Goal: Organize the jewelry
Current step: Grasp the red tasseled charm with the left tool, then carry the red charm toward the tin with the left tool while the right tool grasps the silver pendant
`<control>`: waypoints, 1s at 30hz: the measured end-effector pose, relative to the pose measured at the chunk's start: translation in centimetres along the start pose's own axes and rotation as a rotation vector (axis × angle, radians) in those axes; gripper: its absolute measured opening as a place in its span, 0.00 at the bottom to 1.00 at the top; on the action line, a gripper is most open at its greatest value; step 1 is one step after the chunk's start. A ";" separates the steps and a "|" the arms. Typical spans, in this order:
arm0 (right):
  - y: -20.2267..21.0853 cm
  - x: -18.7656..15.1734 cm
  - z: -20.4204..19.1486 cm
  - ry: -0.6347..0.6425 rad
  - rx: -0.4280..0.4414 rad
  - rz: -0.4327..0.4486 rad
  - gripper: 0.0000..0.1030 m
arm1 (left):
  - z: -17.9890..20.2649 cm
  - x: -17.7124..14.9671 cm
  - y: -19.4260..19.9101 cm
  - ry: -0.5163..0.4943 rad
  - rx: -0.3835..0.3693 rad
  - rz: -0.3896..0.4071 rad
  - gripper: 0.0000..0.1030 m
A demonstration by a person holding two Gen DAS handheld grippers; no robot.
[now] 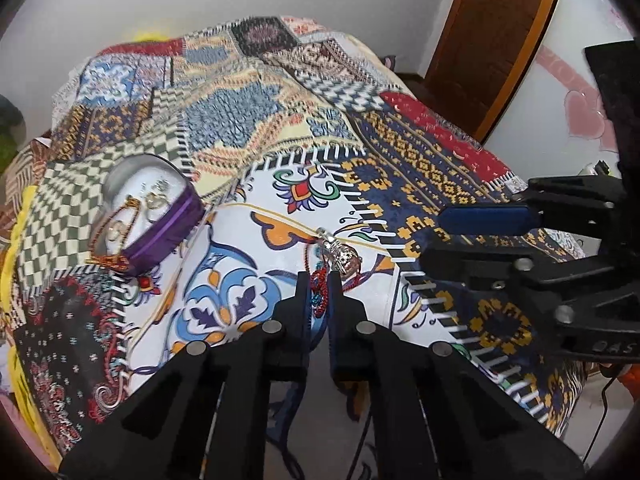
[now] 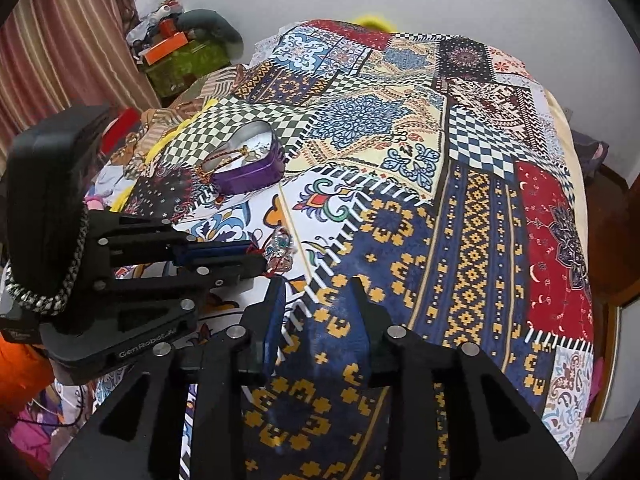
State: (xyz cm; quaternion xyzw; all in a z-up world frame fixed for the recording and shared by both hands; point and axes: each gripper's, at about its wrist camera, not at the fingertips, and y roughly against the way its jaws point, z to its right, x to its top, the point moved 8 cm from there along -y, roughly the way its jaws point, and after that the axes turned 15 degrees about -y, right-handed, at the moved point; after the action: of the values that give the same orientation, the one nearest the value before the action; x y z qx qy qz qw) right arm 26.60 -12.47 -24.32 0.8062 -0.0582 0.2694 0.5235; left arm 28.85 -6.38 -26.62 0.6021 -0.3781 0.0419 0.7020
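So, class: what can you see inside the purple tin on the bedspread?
Inside the purple tin lie gold hoops and a beaded chain draped over its rim. The near wall hides the floor beside it, so anything lying there cannot be seen.

A heart-shaped tin (image 1: pixel 150 216) sits on the bedspread (image 1: pixel 248 120) covering the bed, with jewelry pieces (image 1: pixel 138 208) lying in it and one strand draped over its near rim. Nearer the camera and to the tin's right, a beaded necklace (image 1: pixel 320 284) with a round pendant (image 1: pixel 346 260) is pinched in the left gripper (image 1: pixel 319 280). The right gripper (image 2: pixel 316 292) hangs over the bedspread just right of the left one. A door (image 1: pixel 492 40) stands behind the bed, at its far right.
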 end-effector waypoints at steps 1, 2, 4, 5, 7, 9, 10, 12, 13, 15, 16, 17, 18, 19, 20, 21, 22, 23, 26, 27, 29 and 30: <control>-0.1 -0.1 -0.1 0.002 0.002 -0.003 0.27 | -0.1 0.0 0.5 0.003 0.002 0.014 0.05; -0.2 -0.2 -0.4 0.007 0.003 -0.005 0.27 | -0.3 0.0 1.3 0.006 0.012 0.029 0.05; -0.3 -0.3 -0.8 0.019 0.003 -0.008 0.27 | -0.6 0.1 2.6 0.014 0.024 0.055 0.05; -0.4 -0.3 -1.0 0.025 0.004 -0.010 0.27 | -0.8 0.1 3.3 0.019 0.026 0.069 0.05; -0.6 -0.2 -1.6 0.035 0.009 -0.011 0.27 | -1.3 0.2 4.7 0.020 0.048 0.094 0.05; -0.7 -0.1 -2.2 0.045 0.014 -0.008 0.27 | -1.9 -0.1 5.7 0.018 0.074 0.106 0.05; -0.9 0.0 -2.6 0.051 0.014 -0.007 0.27 | -2.2 -0.2 5.9 0.023 0.078 0.108 0.05; -1.3 0.3 -3.0 0.064 0.005 -0.004 0.27 | -2.6 -0.7 6.2 0.038 0.079 0.109 0.05; -1.6 0.4 -3.1 0.069 -0.003 -0.004 0.27 | -3.0 -1.0 6.4 0.050 0.084 0.112 0.05; -2.2 0.5 -3.2 0.071 -0.012 -0.018 0.27 | -3.6 -1.4 6.8 0.072 0.082 0.119 0.05; -2.6 0.5 -3.2 0.070 -0.015 -0.026 0.27 | -4.0 -1.6 7.1 0.084 0.087 0.126 0.05; -2.9 0.5 -3.1 0.068 -0.020 -0.033 0.27 | -4.3 -1.7 7.3 0.090 0.092 0.130 0.05; -3.1 0.4 -3.1 0.068 -0.025 -0.038 0.27 | -4.6 -1.8 7.5 0.098 0.096 0.136 0.05; -3.4 0.4 -3.0 0.068 -0.032 -0.042 0.27 | -4.8 -1.9 7.7 0.104 0.095 0.142 0.05; -3.6 0.3 -3.0 0.067 -0.036 -0.043 0.27 | -5.0 -1.9 7.9 0.107 0.097 0.144 0.05; -3.8 0.2 -3.0 0.070 -0.042 -0.044 0.27 | -5.2 -2.0 8.0 0.108 0.101 0.146 0.05; -4.0 0.2 -3.1 0.074 -0.047 -0.044 0.27 | -5.3 -2.0 8.0 0.108 0.103 0.146 0.05; -4.1 0.2 -3.1 0.079 -0.052 -0.041 0.27 | -5.4 -2.0 8.1 0.109 0.104 0.146 0.05; -4.0 0.2 -3.2 0.089 -0.059 -0.041 0.14 | -5.5 -2.1 8.1 0.110 0.110 0.150 0.05; -4.0 0.2 -3.2 0.087 -0.058 -0.041 0.14 | -5.6 -2.0 8.2 0.111 0.112 0.151 0.05; -3.8 0.3 -3.2 0.084 -0.062 -0.034 0.14 | -5.7 -2.0 8.3 0.114 0.113 0.154 0.05; -3.7 0.3 -3.3 0.084 -0.063 -0.029 0.14 | -5.8 -2.0 8.4 0.113 0.114 0.157 0.05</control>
State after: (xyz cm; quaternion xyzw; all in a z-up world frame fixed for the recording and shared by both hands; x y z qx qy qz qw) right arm 27.06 -7.84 -26.17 0.7781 -0.0327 0.2934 0.5544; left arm 25.87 1.76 -20.87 0.6064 -0.3807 0.1523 0.6813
